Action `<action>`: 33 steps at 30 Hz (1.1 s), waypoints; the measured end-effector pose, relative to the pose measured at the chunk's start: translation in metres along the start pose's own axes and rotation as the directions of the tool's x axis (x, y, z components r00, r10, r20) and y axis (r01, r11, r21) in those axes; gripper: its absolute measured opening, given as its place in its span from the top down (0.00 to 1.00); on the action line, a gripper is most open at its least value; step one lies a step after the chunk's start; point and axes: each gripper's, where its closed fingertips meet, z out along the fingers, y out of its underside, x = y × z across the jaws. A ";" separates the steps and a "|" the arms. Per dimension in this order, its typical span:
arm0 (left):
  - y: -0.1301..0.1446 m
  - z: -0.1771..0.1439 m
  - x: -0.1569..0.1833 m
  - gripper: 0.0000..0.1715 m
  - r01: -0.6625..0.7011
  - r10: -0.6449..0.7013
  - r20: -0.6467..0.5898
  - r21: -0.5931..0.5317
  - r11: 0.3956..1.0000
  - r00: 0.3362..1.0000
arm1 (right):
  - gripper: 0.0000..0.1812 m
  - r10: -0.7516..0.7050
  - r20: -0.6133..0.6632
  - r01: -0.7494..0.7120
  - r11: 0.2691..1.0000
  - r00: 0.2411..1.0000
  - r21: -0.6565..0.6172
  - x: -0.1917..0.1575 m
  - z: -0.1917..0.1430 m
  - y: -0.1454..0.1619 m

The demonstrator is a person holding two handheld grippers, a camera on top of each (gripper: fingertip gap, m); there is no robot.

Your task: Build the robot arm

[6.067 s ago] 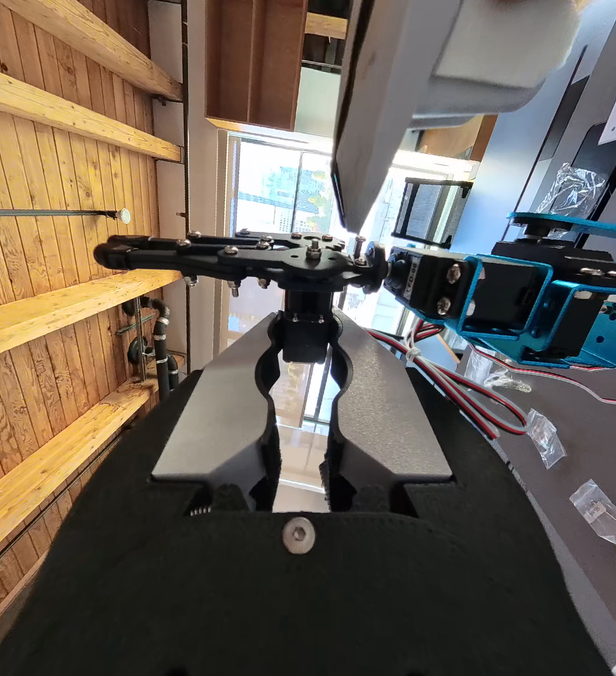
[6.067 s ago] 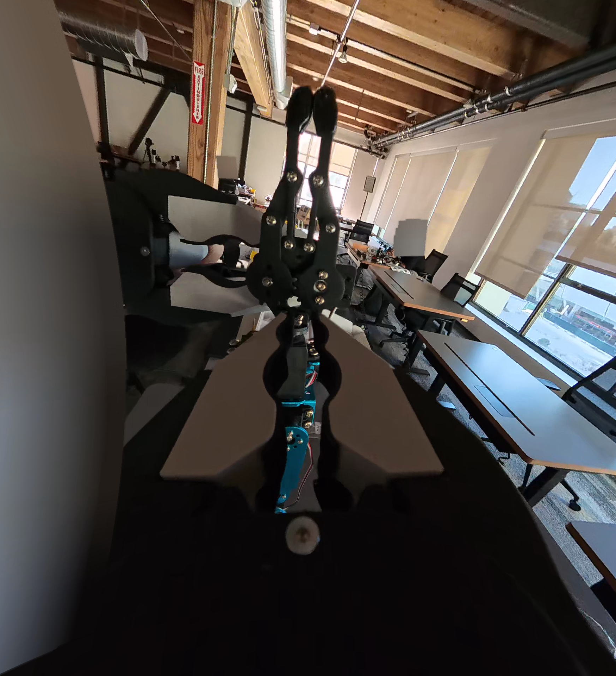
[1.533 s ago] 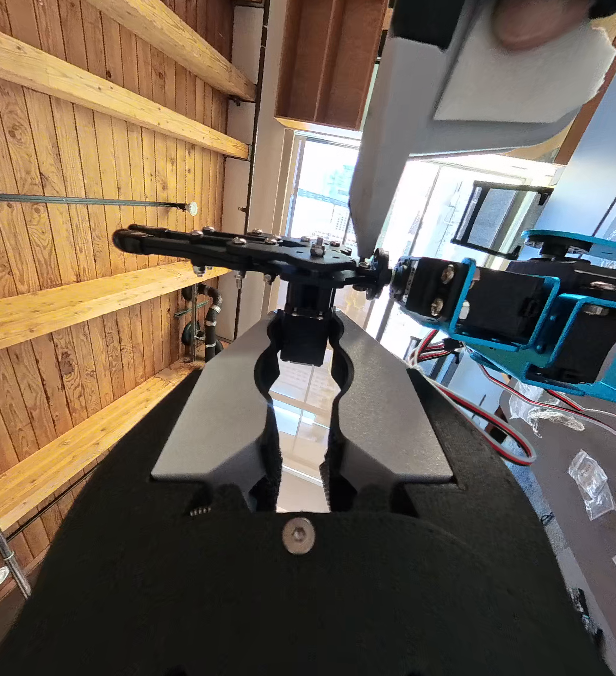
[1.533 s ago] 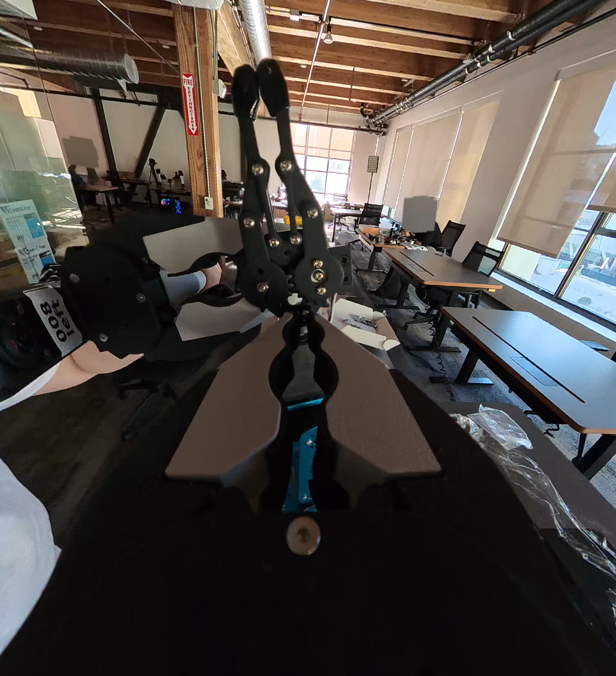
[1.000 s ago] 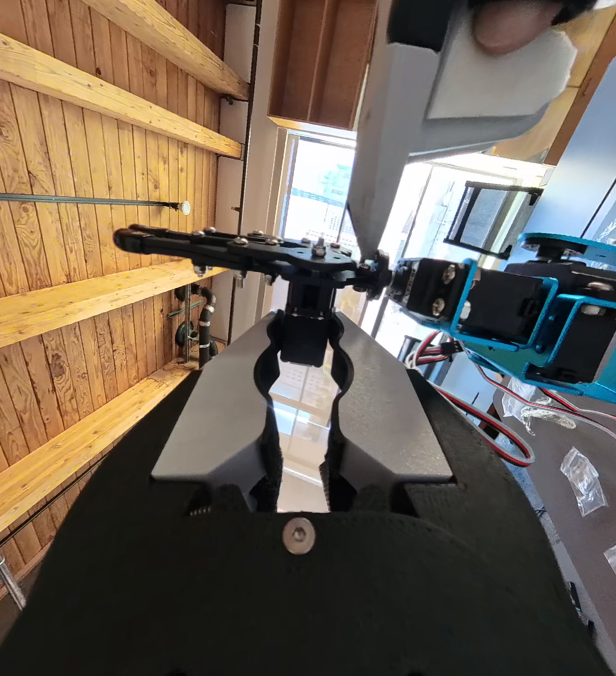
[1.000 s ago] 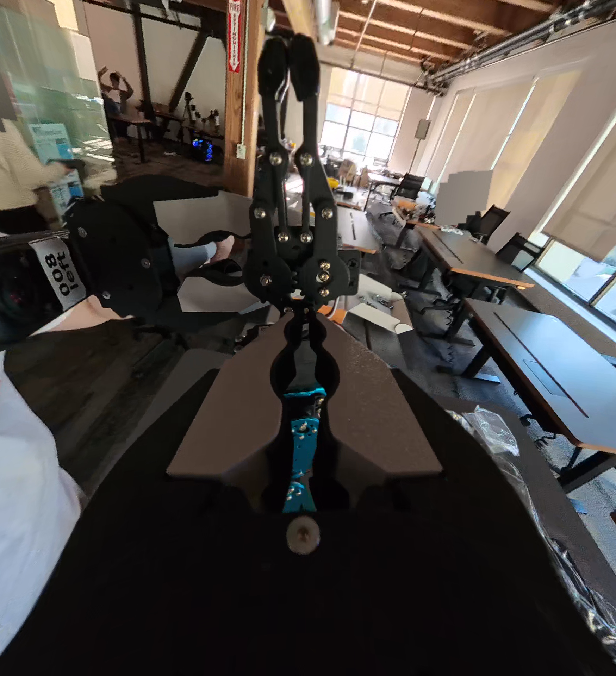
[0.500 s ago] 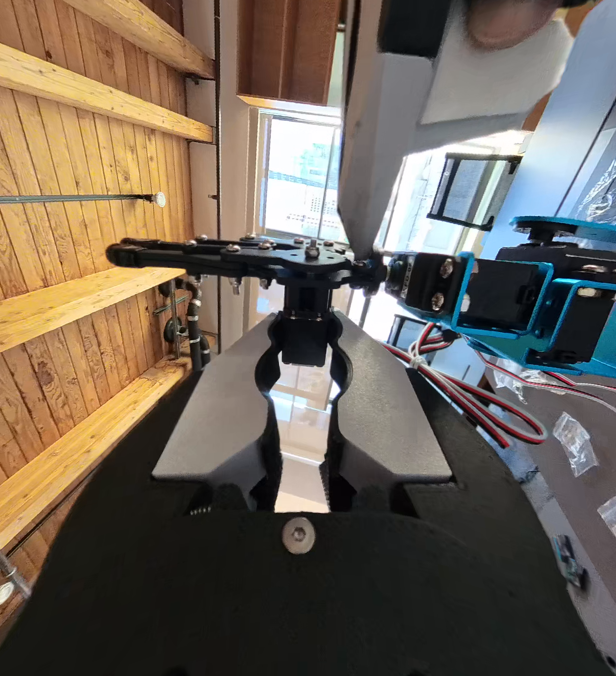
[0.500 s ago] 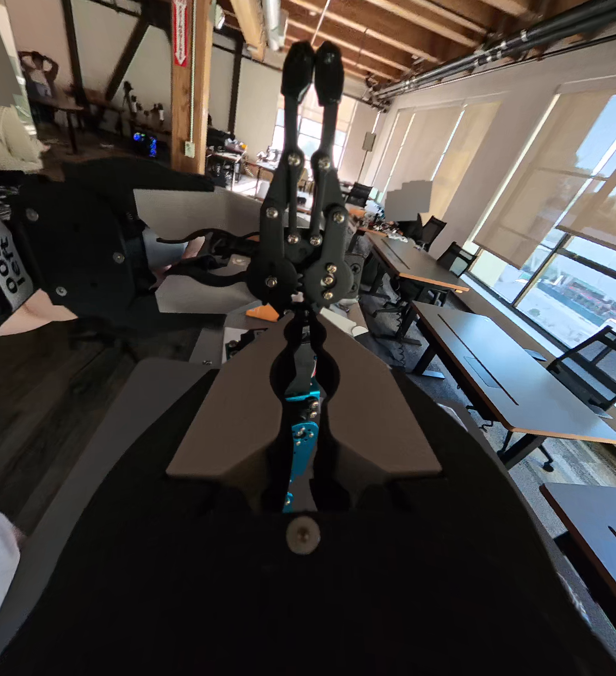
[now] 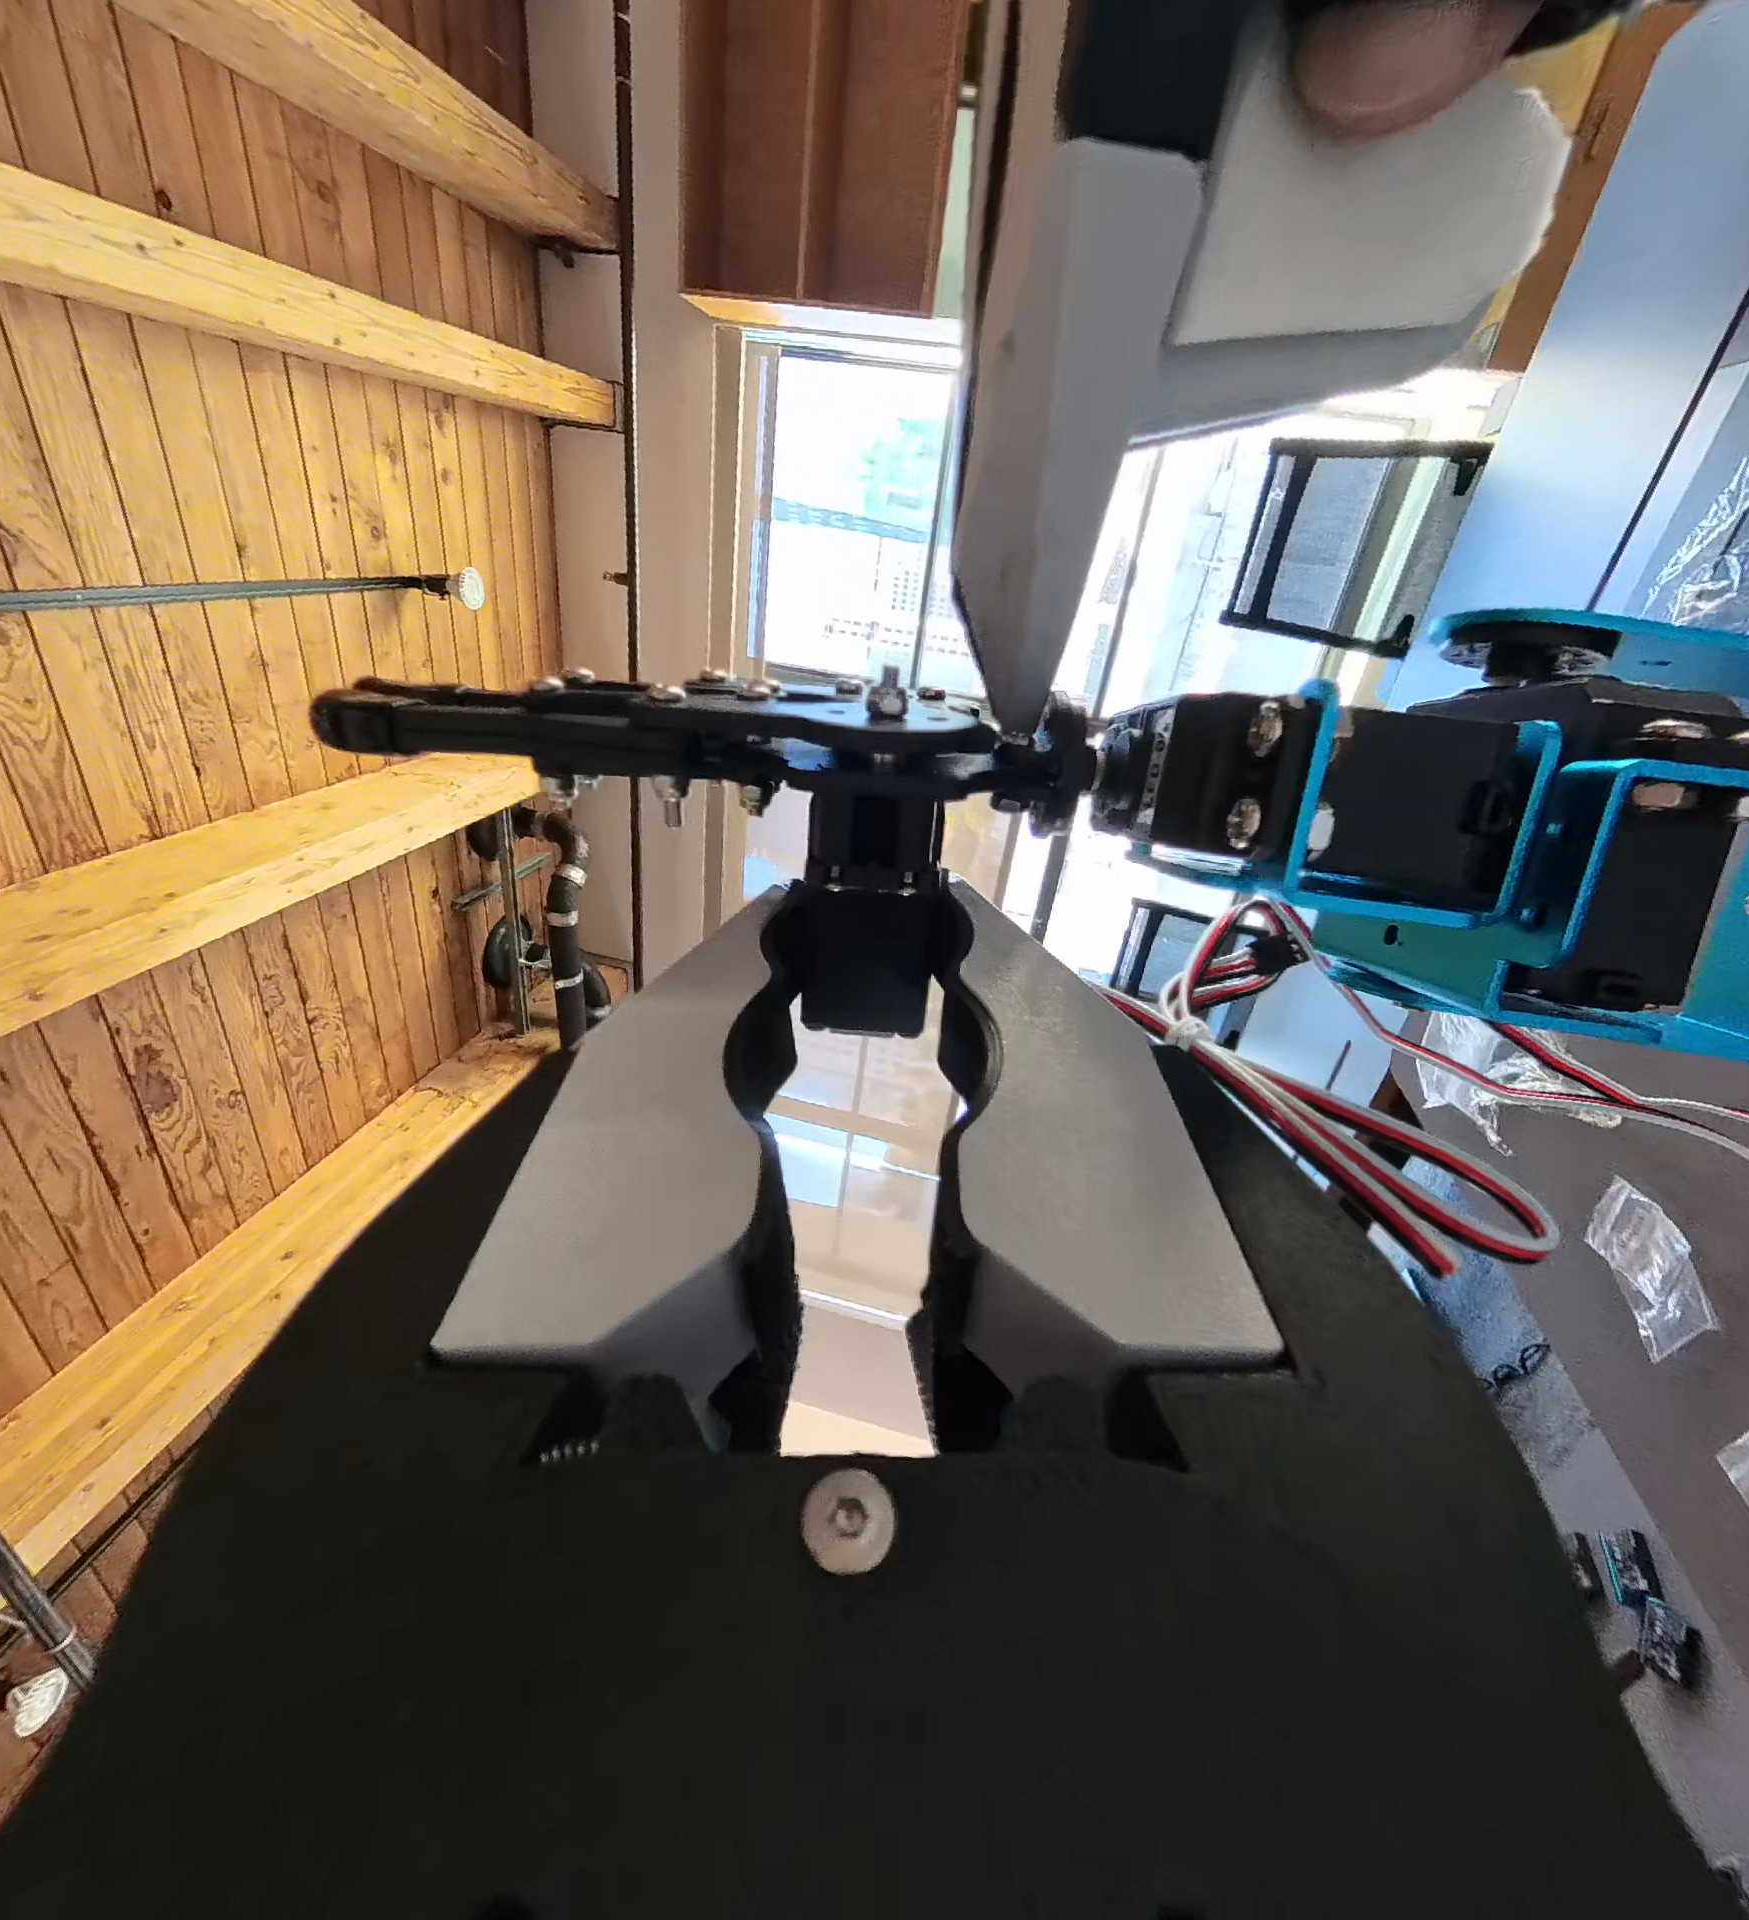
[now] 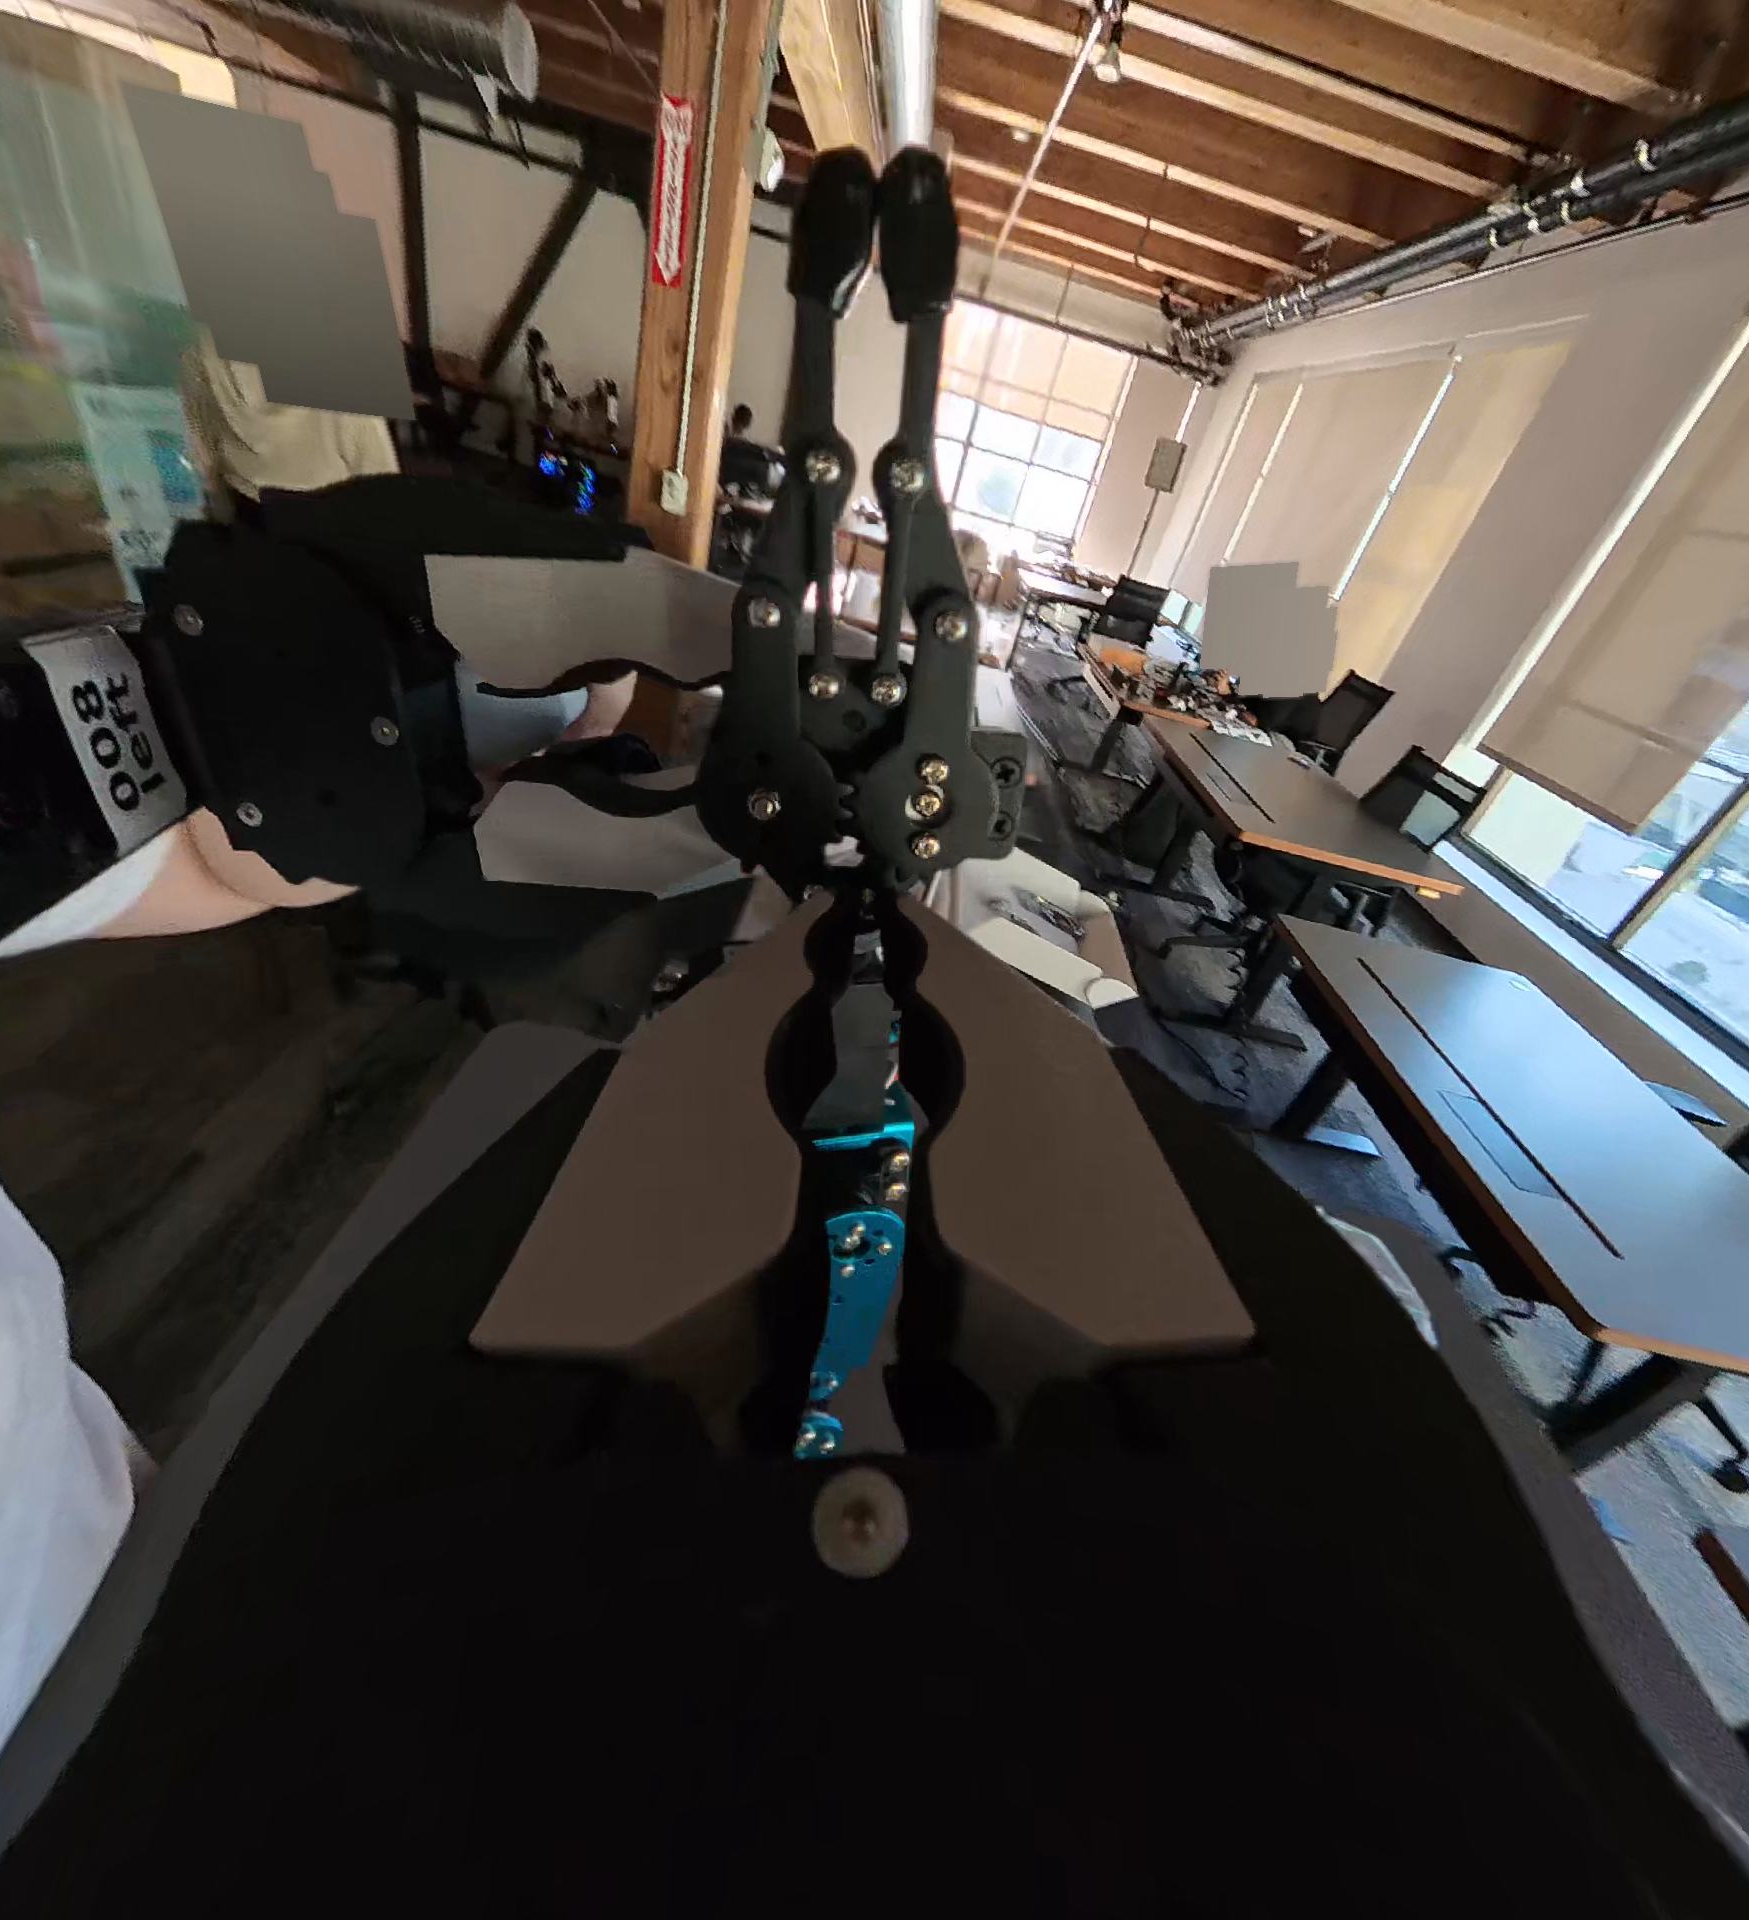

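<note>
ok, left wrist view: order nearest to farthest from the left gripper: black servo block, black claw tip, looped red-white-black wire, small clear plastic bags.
1. Black servo block: clamped between the left gripper fingers.
2. Looped red-white-black wire: just right of the fingers.
3. Black claw tip: up and left, at the claw's far end.
4. Small clear plastic bags: far right, on the dark table.

Items 2 and 3 are close; order uncertain.

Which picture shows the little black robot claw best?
The right wrist view: the black claw faces the camera, so both arms, its shut tips and gears show. The left wrist view sees the claw edge-on, a thin bar, with the left gripper shut on the black block under it.
</note>
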 end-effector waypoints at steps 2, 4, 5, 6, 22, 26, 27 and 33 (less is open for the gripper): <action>0.000 0.000 0.000 0.87 -0.003 0.003 0.001 0.000 1.000 1.000 | 0.99 0.026 0.017 -0.027 0.999 1.000 0.031 0.000 -0.002 0.000; 0.000 0.000 0.000 0.87 0.000 0.000 -0.003 0.000 1.000 1.000 | 0.98 0.018 0.008 -0.018 0.999 1.000 0.041 0.001 -0.004 0.000; 0.000 0.000 0.000 0.87 0.000 0.000 -0.005 0.000 1.000 1.000 | 0.97 0.017 -0.002 -0.017 0.999 1.000 0.045 0.002 -0.005 0.000; 0.000 0.001 0.000 0.87 0.000 0.000 -0.006 -0.001 1.000 1.000 | 0.96 0.018 -0.004 -0.018 0.999 1.000 0.050 0.003 -0.006 0.000; 0.001 0.001 -0.002 0.88 0.025 -0.025 -0.001 0.018 1.000 1.000 | 0.99 -0.067 -0.060 0.066 0.997 0.996 -0.030 0.006 0.000 0.000; -0.002 -0.002 -0.003 0.87 0.037 -0.037 0.009 0.039 0.999 0.999 | 0.99 -0.069 -0.063 0.067 0.997 0.996 -0.026 0.002 -0.002 0.001; -0.003 -0.002 -0.003 0.88 0.033 -0.034 0.015 0.040 0.999 0.999 | 0.99 -0.056 -0.057 0.055 0.998 0.997 -0.022 0.001 -0.002 0.001; -0.002 -0.001 -0.003 0.87 0.050 -0.050 0.005 0.036 0.998 0.999 | 0.99 -0.128 -0.093 0.122 0.990 0.987 -0.066 0.003 -0.001 0.001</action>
